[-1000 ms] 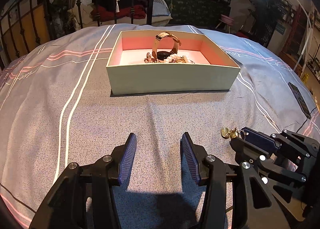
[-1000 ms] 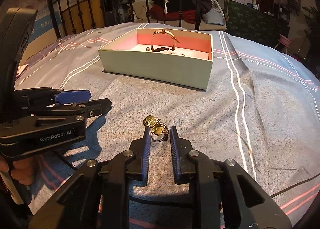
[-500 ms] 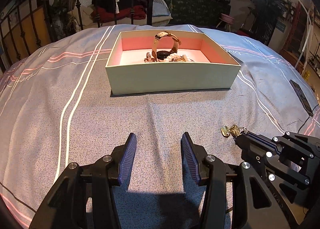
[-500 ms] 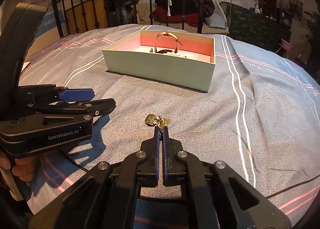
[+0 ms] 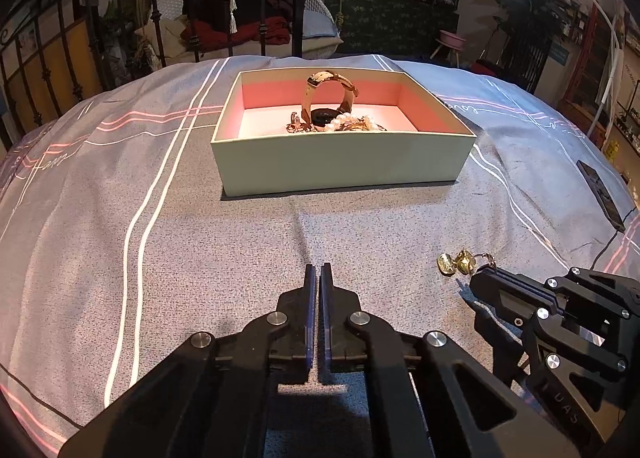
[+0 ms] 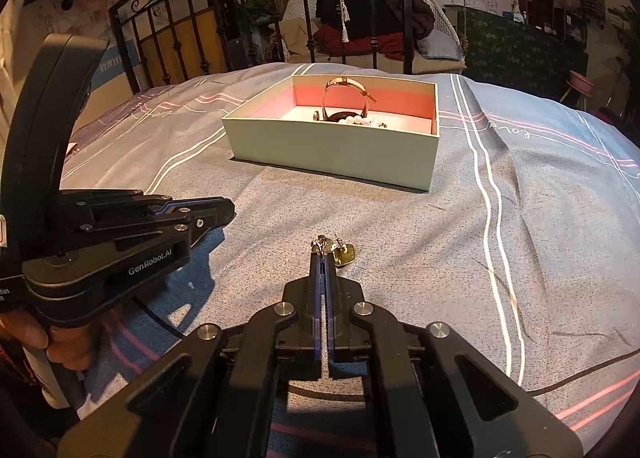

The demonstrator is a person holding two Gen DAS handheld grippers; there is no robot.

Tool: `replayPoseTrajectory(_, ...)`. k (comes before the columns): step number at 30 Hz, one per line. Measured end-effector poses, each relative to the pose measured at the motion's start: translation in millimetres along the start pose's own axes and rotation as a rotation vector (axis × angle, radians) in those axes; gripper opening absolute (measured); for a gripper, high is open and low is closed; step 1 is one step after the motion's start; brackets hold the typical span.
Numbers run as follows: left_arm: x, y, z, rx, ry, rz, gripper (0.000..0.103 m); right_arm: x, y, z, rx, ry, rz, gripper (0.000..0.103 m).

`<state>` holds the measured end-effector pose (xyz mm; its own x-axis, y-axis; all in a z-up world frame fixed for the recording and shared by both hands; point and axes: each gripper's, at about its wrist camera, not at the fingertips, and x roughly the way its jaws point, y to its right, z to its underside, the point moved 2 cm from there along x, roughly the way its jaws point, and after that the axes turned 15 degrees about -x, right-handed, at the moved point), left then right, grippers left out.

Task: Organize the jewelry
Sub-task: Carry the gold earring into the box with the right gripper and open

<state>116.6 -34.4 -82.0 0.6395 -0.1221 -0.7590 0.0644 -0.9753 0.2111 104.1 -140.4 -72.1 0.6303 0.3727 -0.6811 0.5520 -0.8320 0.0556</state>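
Note:
A small gold earring pair point(image 6: 345, 254) is pinched at the tips of my right gripper point(image 6: 323, 256), which is shut on it low over the grey bedspread. The left wrist view shows the same gold pieces point(image 5: 456, 263) sticking out of the right gripper point(image 5: 482, 278). My left gripper point(image 5: 314, 270) hovers to their left, its jaws closing together with nothing between them. Farther back stands the pale green box point(image 5: 340, 162) with a pink inside, holding a watch point(image 5: 332, 92) on its edge and pearls point(image 5: 350, 121). The right wrist view shows the box point(image 6: 328, 146) too.
A dark phone point(image 5: 600, 194) with a cable lies on the bedspread at the far right. A black iron bed rail point(image 6: 280, 18) runs behind the box. A hand point(image 6: 28, 334) grips the left gripper's handle.
My left gripper's jaws went from wide apart to together, with nothing in them. The right jaws closed on the gold earrings, and their tips tilted up a little.

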Motion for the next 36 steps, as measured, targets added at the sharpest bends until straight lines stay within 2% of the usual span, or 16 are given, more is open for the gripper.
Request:
replayPoseTrajectory(7, 1.1, 0.6, -4.3, -0.004, -0.013, 0.007, 0.002, -0.4, 4.5, -3.9, 0.016, 0.013, -0.008, 0.003)
replayPoseTrajectory(21, 4.1, 8.1, -30.7, 0.007, 0.008, 0.018, 0.002, -0.1, 16.8, -35.0, 0.000, 0.066, -0.007, 0.003)
replayPoseTrajectory(28, 5.7, 16.0, -76.0, -0.013, 0.050, 0.040, 0.002, 10.8, 36.6, -80.7, -0.020, 0.108, 0.019, 0.003)
replayPoseTrajectory(32, 18.9, 23.4, -110.8, -0.027, 0.059, 0.036, 0.002, 39.3, 53.5, -99.0, 0.000, 0.066, 0.013, 0.003)
replayPoseTrajectory(36, 39.5, 25.3, -133.1, -0.048, 0.031, 0.028, 0.002, 63.4, 64.8, -107.2, 0.004, 0.022, 0.031, 0.003)
